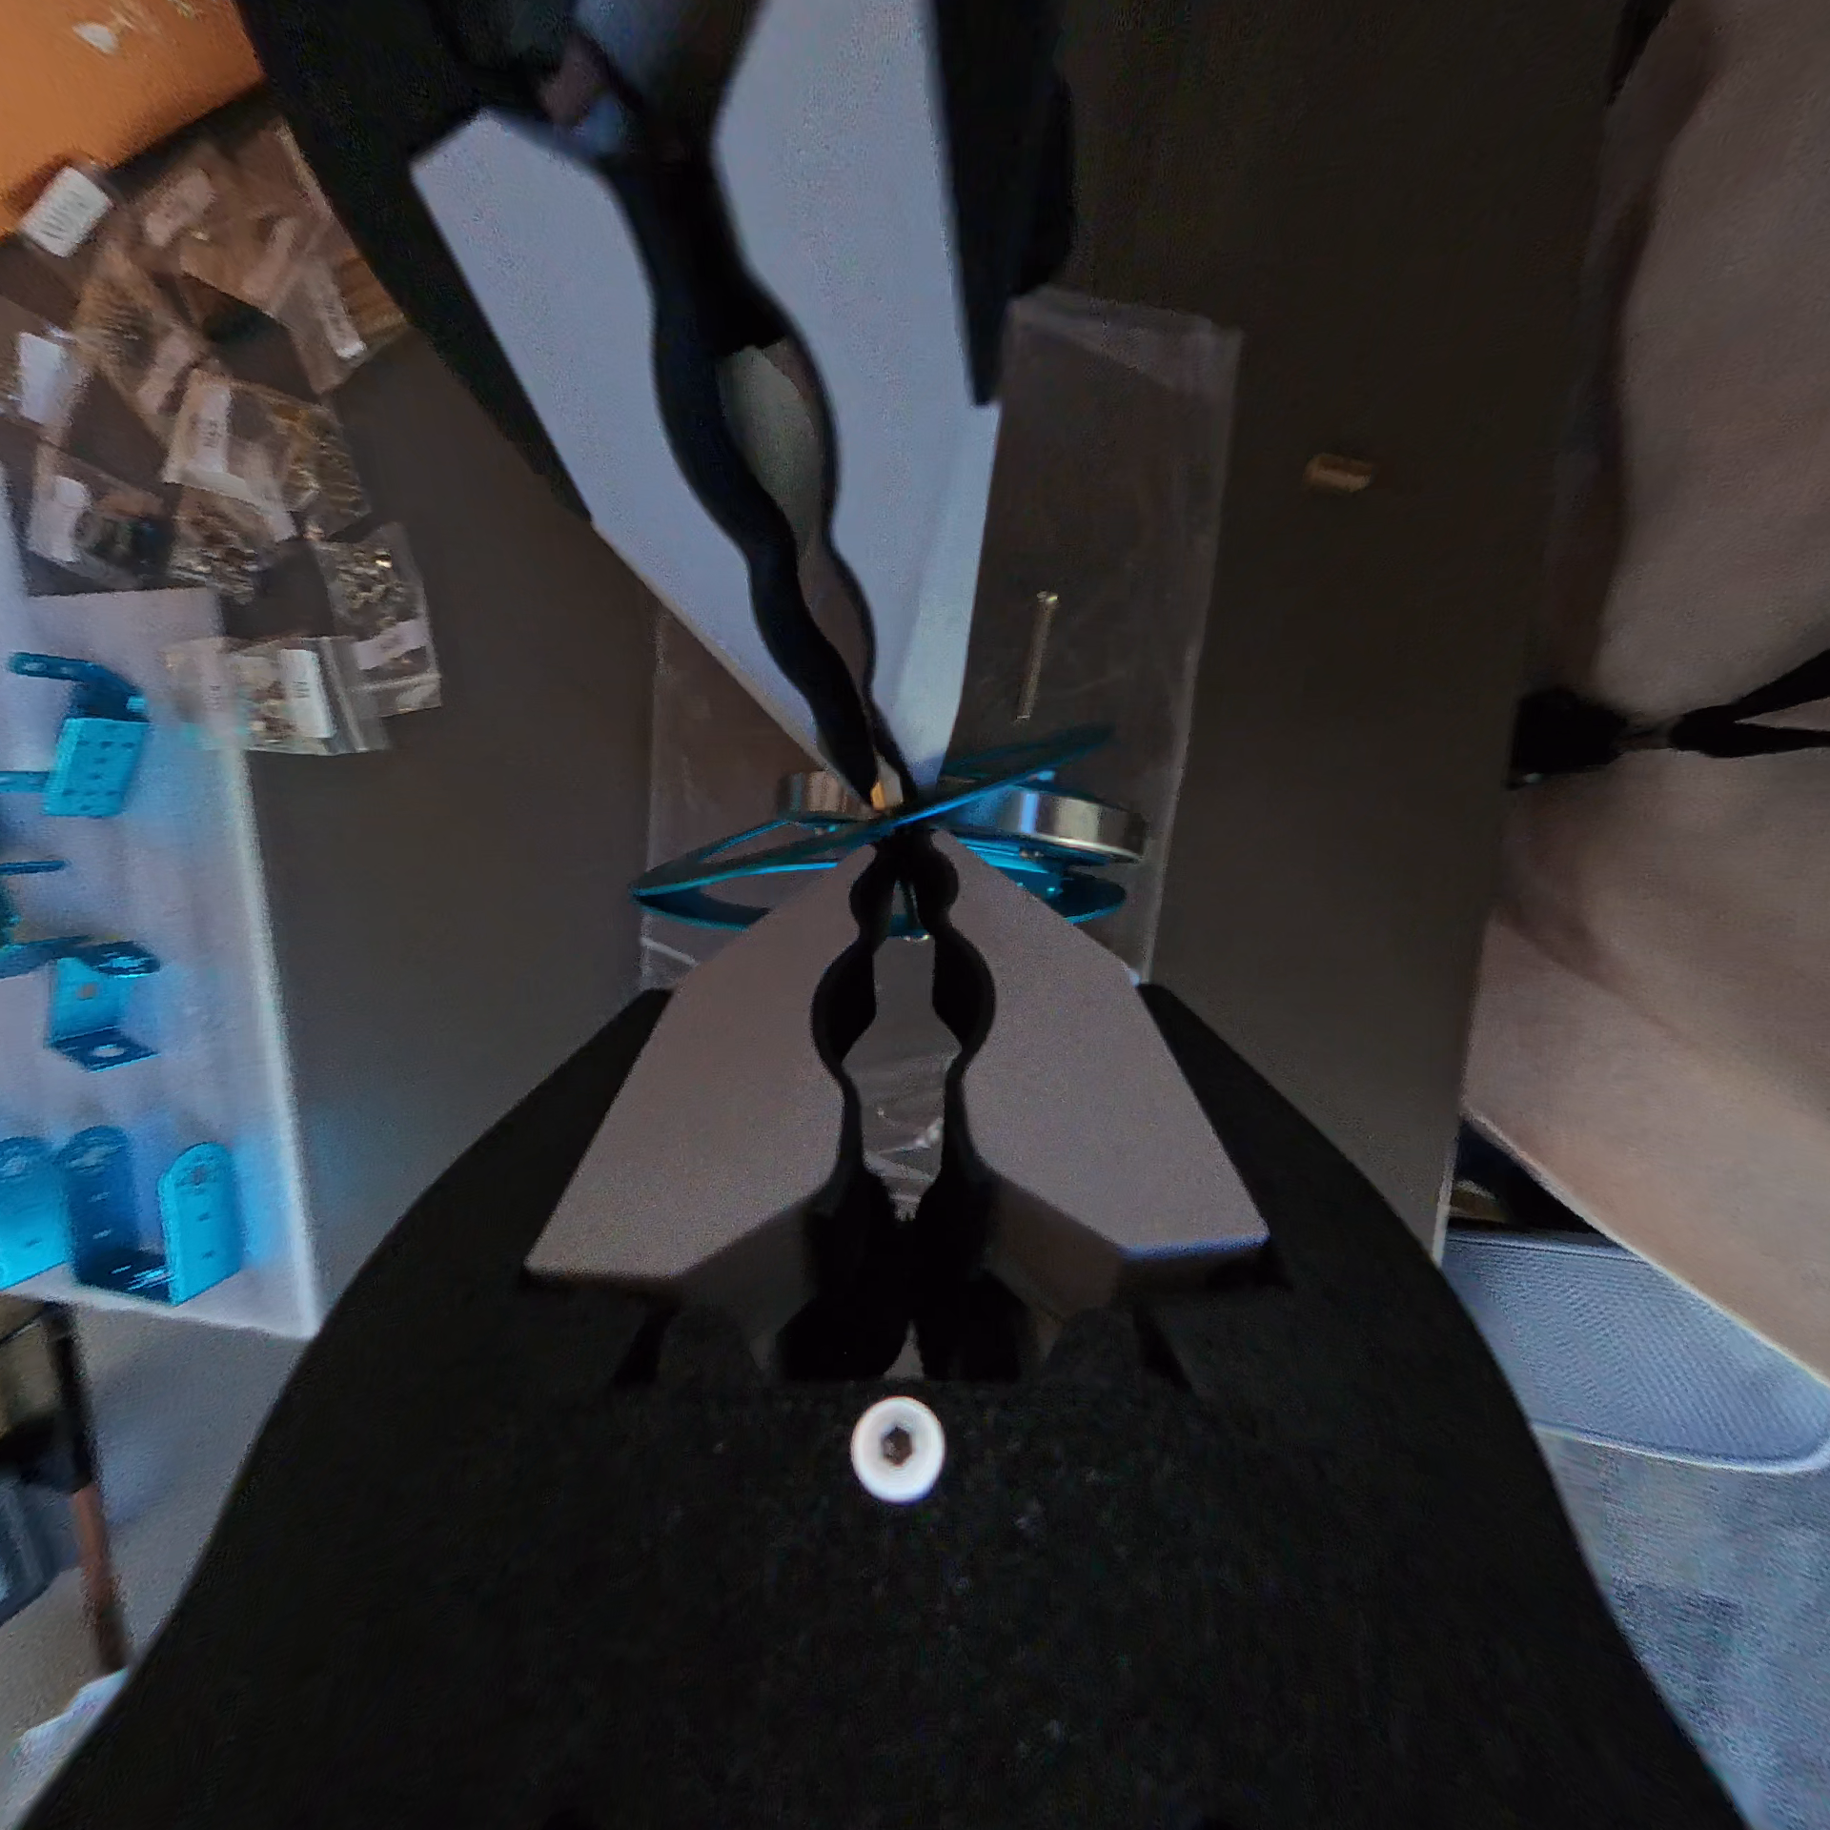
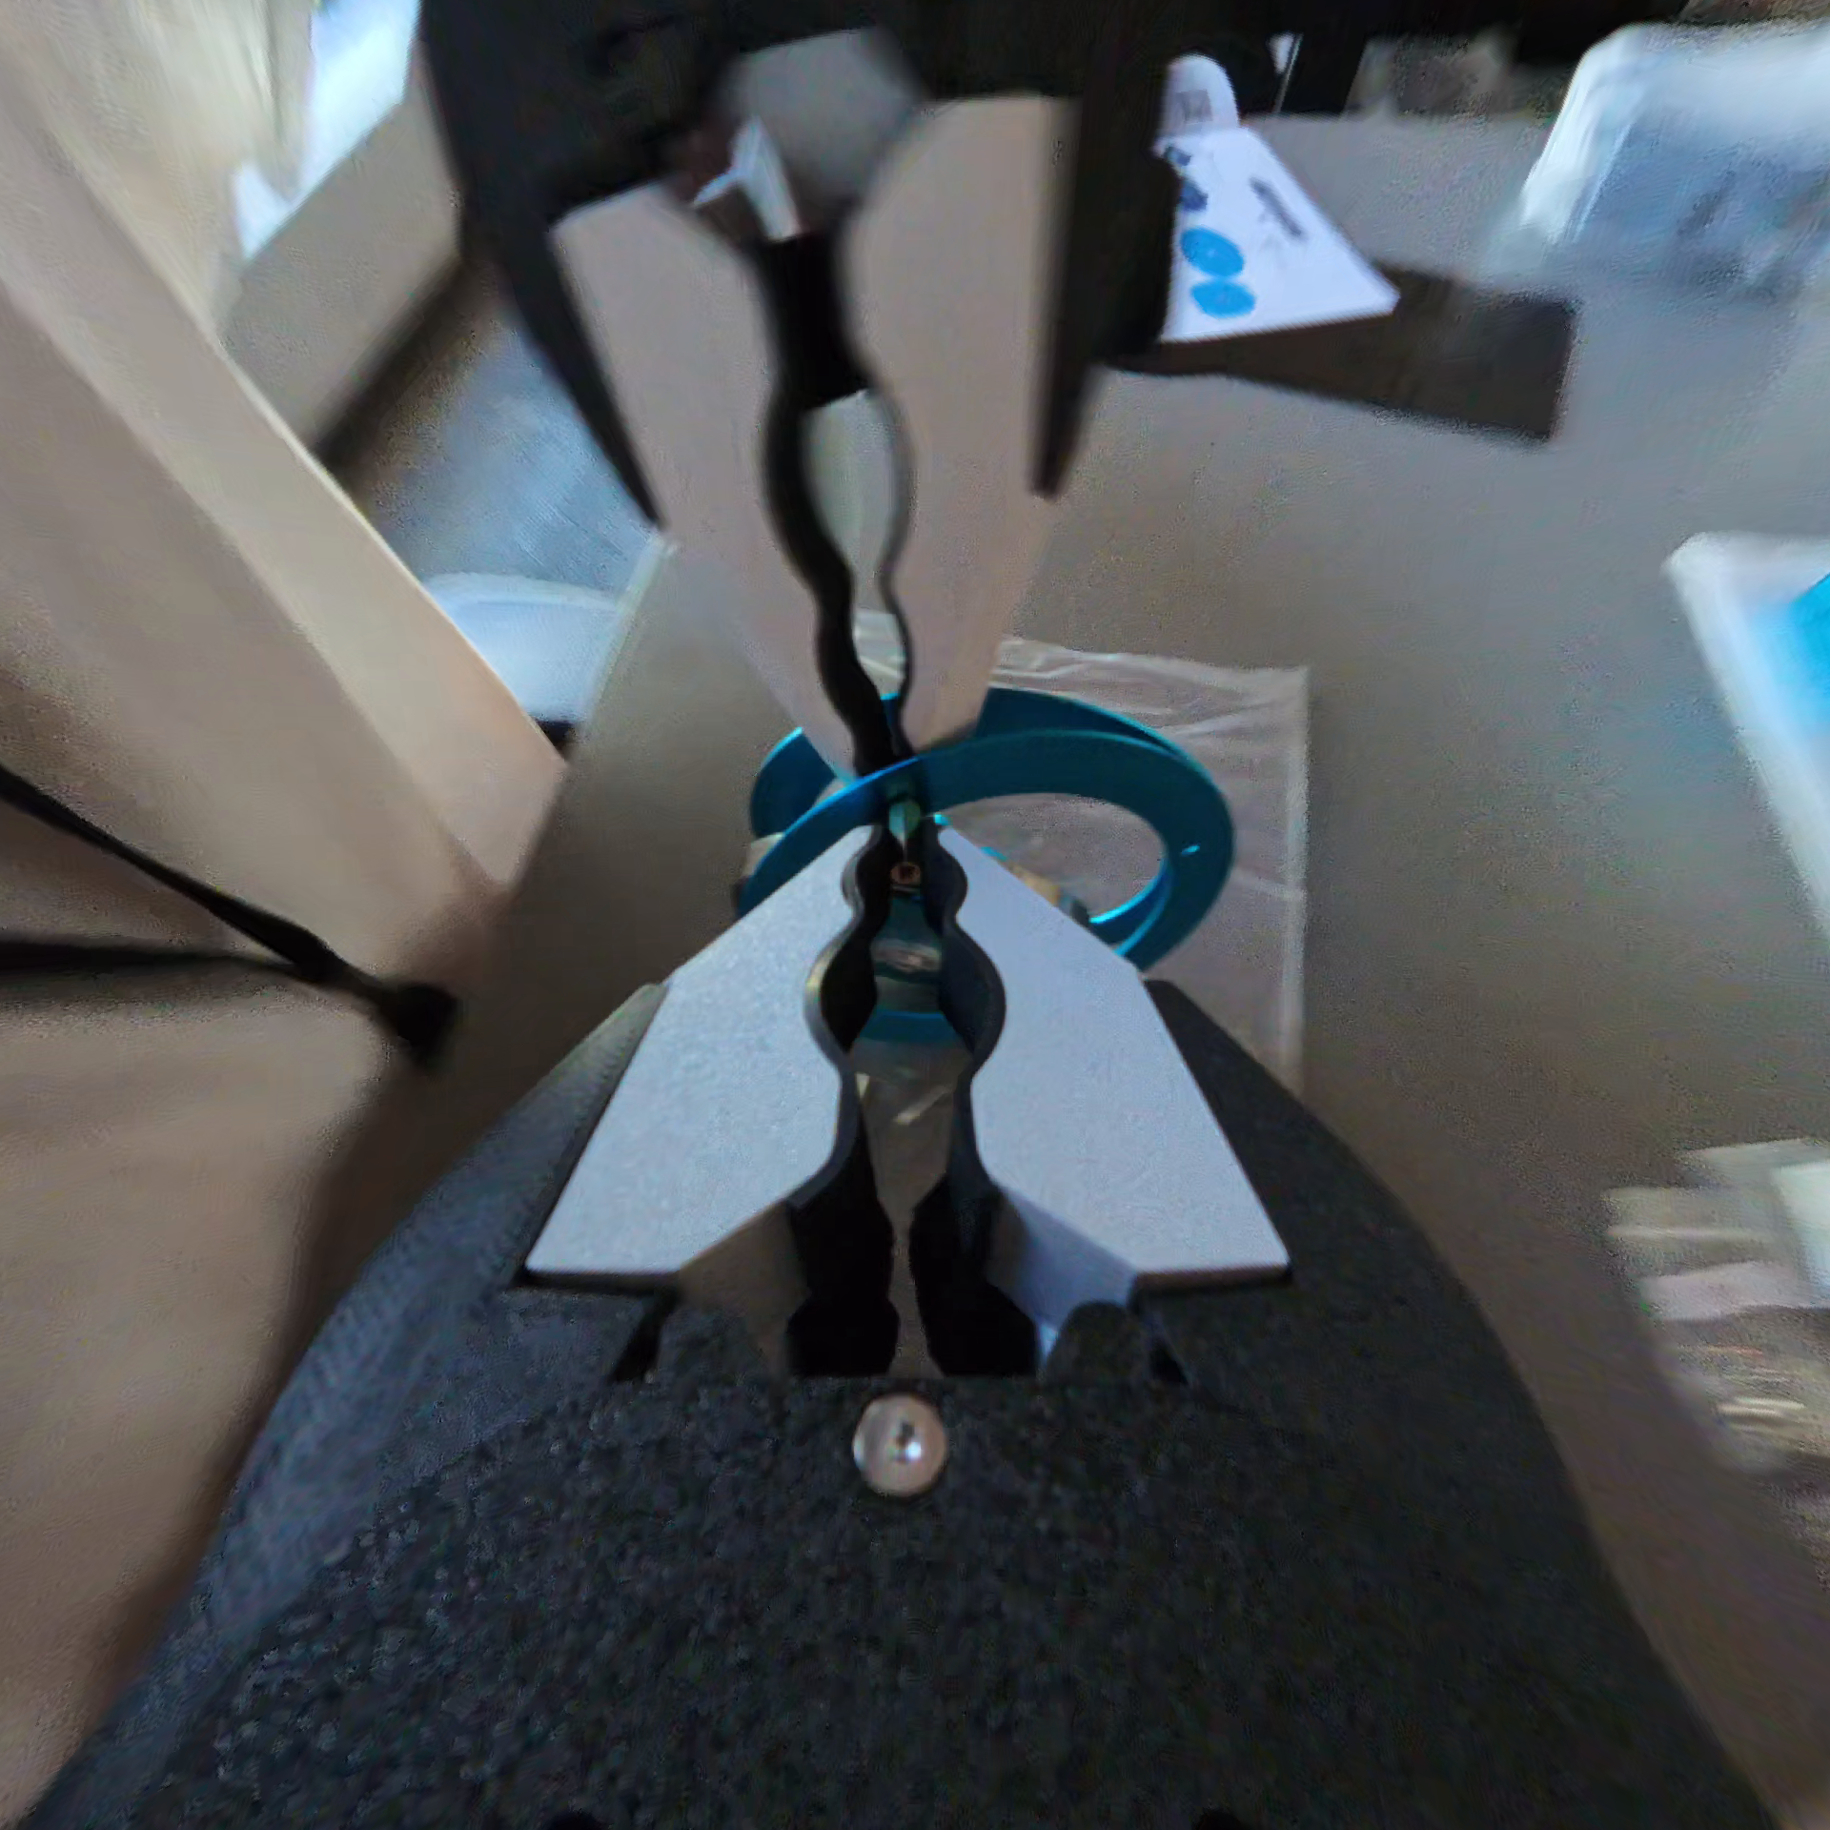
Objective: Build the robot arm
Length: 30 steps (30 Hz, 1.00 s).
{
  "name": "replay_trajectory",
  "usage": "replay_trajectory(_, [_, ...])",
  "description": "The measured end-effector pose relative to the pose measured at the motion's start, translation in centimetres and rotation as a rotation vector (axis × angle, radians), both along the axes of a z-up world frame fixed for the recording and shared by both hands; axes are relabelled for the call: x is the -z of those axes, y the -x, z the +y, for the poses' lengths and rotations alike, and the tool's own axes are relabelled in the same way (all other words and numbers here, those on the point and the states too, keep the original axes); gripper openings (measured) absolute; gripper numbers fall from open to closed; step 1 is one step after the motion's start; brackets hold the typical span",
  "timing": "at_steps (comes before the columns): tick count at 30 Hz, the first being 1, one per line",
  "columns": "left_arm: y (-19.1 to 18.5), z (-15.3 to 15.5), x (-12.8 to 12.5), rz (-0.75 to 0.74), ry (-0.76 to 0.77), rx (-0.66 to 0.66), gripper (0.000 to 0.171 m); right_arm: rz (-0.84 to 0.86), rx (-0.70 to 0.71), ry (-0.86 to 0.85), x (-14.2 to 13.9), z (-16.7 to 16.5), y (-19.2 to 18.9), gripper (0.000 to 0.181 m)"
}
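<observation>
Left gripper (image 1: 896, 862), nearest the lens, had its fingers closed on the rim of a blue ring (image 2: 1089, 782), which was held tilted above a clear bag (image 2: 1238, 713) on the table (image 1: 446, 792). Right gripper (image 2: 899, 852) met it tip to tip from the far side and appeared pinched on a small brass stud (image 1: 879, 792) at the ring's edge. To the left, blue brackets (image 1: 89, 1000) and hardware packets (image 1: 228, 446) lay well apart, with bare table between. To the right, a long screw (image 1: 1035, 654) lay on the bag, and a person's beige garment (image 1: 1683, 495) closed that side.
</observation>
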<state>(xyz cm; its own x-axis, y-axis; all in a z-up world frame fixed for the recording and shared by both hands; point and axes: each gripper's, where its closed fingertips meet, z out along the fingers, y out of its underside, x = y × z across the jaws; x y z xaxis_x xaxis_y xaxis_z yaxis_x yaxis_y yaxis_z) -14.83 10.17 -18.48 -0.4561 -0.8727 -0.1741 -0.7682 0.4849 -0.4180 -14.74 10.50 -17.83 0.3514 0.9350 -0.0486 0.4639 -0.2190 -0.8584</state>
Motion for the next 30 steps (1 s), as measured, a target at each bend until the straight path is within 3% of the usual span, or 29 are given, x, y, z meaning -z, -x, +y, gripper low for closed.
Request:
replay_trajectory(4, [-0.1, 0.5, 0.0, -0.024, -0.095, 0.013, 0.004, 0.32, 0.008, 0.62, -0.1, -0.1, 0.1, 0.004])
replay_trajectory(7, [0.1, 0.2, 0.1, -0.027, -0.066, 0.008, 0.003, 0.416, -0.027, 0.811, -0.1, -0.6, 0.3, 0.004])
replay_trajectory(13, [-0.1, -0.4, -0.1, -0.14, 0.061, -0.023, 0.003, 0.255, -0.057, 0.416, 0.1, -0.9, 0.2, 0.004])
replay_trajectory(18, [0.2, -0.7, -0.1, -0.179, 0.032, -0.017, 0.002, 0.19, -0.057, 0.2, 0.1, -1.4, 0.7, 0.01])
replay_trajectory(20, [0.2, -0.8, -0.2, -0.196, 0.065, -0.02, 0.002, 0.142, -0.028, 0.124, 0.1, -1.2, 0.5, 0.004])
replay_trajectory(25, [0.0, -1.2, -1.1, -0.316, 0.178, 0.089, 0.005, 0.168, -0.032, 0.164, 0.0, -1.3, 0.0, 0.004])
replay_trajectory(27, [0.2, -1.1, -3.0, -0.443, 0.31, 0.12, 0.018, 0.217, -0.01, 0.191, 0.1, -1.1, -0.4, 0.004])
replay_trajectory(30, [1.5, -0.2, -5.5, -0.637, 0.531, 0.173, 0.017, 0.239, 0.009, 0.208, 0.1, -1.0, -1.3, 0.004])
